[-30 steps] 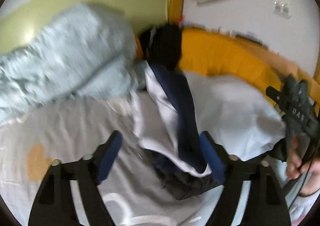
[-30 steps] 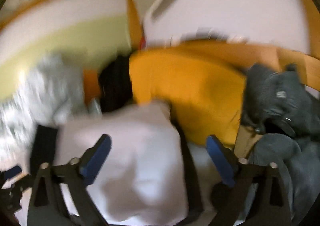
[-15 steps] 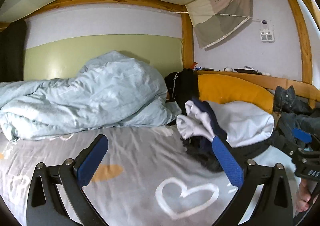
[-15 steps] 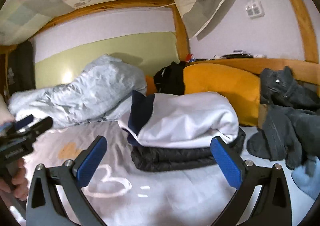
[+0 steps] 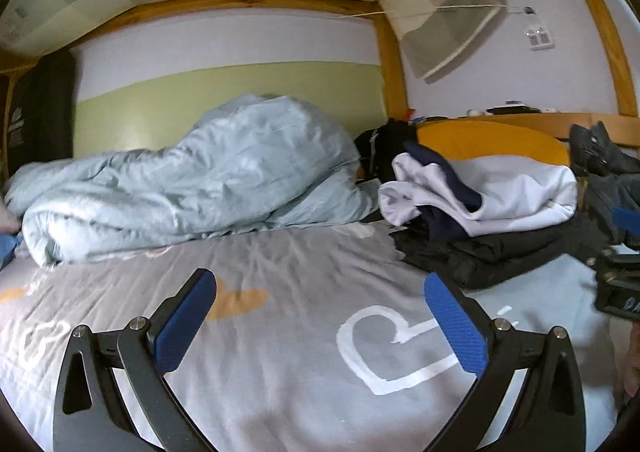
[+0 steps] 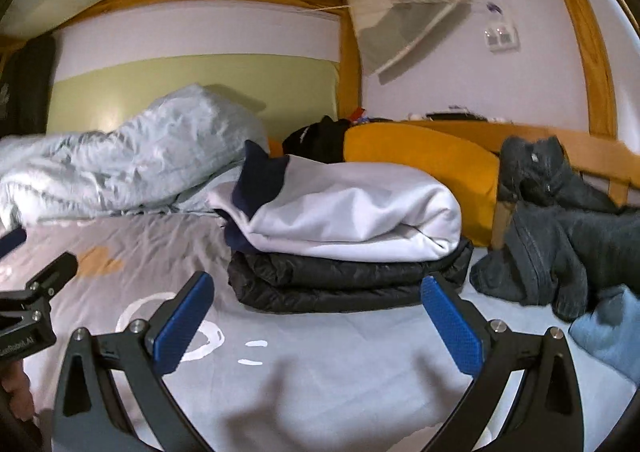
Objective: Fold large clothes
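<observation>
Left gripper (image 5: pixel 320 316) hangs over the grey bed sheet (image 5: pixel 288 332), jaws spread wide, nothing between them. Right gripper (image 6: pixel 316 316) likewise gapes empty, just short of the stack. There, a folded white garment (image 6: pixel 360 212) lies on a folded black jacket (image 6: pixel 340 280), toward the bed's head end, before the orange pillow (image 6: pixel 420 160). A pale blue duvet (image 5: pixel 192 180) bunches along the wall-side edge.

Bedroom: wooden bunk bed (image 5: pixel 390 64), duvet (image 5: pixel 200 176)
</observation>
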Demonstrator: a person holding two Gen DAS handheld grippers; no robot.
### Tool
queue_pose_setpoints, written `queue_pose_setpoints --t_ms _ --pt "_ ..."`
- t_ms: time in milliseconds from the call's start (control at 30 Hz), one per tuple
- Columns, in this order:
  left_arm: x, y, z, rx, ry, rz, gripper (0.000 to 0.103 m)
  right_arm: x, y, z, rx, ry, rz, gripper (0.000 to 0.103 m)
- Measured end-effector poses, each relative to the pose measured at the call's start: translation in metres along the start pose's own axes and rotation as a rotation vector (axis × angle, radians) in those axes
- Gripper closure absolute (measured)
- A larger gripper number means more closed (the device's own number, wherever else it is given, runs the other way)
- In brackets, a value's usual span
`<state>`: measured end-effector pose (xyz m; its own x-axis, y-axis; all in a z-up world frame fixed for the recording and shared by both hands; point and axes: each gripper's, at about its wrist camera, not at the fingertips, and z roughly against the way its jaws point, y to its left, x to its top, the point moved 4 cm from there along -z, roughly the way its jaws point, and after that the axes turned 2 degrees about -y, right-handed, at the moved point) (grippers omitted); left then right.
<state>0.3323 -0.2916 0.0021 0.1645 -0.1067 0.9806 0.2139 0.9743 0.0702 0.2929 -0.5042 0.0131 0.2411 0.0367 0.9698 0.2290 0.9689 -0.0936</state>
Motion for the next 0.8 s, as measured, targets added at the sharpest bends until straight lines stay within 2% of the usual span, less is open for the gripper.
queue_pose_setpoints --t_ms 167,800 --pt "0.004 -0.001 0.004 -0.028 -0.017 0.000 0.000 0.000 0.015 0.003 0.000 -0.014 0.078 0.000" --pt "0.003 -0.001 0.003 -0.027 -0.005 0.008 0.000 -0.001 0.007 0.000 -0.001 -0.009 0.050 0.000"
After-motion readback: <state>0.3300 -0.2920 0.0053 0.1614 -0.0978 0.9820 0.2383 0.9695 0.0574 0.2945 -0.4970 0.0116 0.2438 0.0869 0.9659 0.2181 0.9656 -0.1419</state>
